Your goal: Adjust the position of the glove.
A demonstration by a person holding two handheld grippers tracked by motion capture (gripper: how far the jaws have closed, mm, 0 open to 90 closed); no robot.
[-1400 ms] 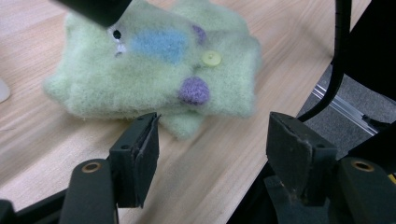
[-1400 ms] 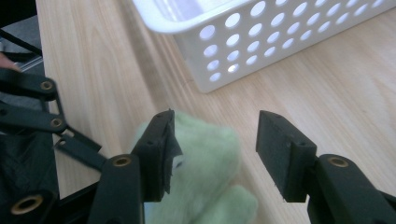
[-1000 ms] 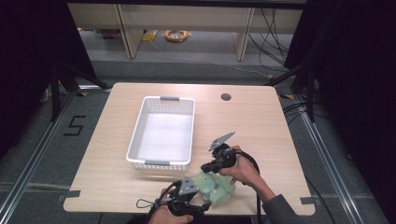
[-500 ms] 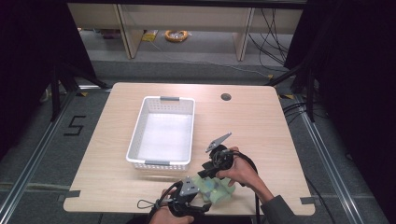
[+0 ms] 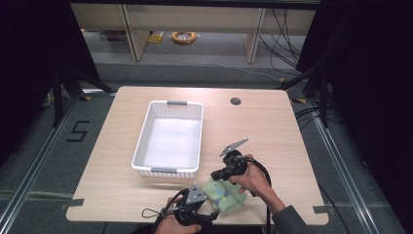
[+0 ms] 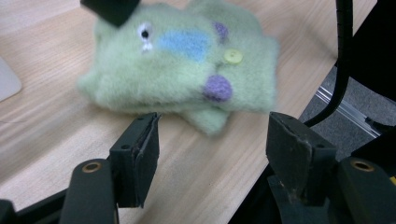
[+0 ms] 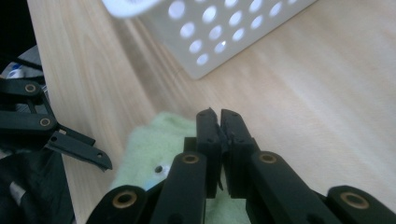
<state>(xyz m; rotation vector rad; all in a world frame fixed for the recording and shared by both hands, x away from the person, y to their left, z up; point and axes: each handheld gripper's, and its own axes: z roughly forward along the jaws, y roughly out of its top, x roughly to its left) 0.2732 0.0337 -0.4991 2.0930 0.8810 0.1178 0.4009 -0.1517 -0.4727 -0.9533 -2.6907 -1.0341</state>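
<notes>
From my feed I see a pale wooden tabletop [image 5: 272, 122] on grey floor [image 5: 204, 73] framed by metal rails [image 5: 29, 180]. Beyond stands a beige shelf unit [image 5: 253, 34], with black curtains [image 5: 370, 73] on both sides.

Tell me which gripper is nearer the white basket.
Right. The right gripper sits just off the white basket's near right corner, over the green plush toy; the left gripper is farther back at the table edge.

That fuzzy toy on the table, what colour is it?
The plush toy is pale green with blue and purple patches, clearest in the left gripper view.
</notes>
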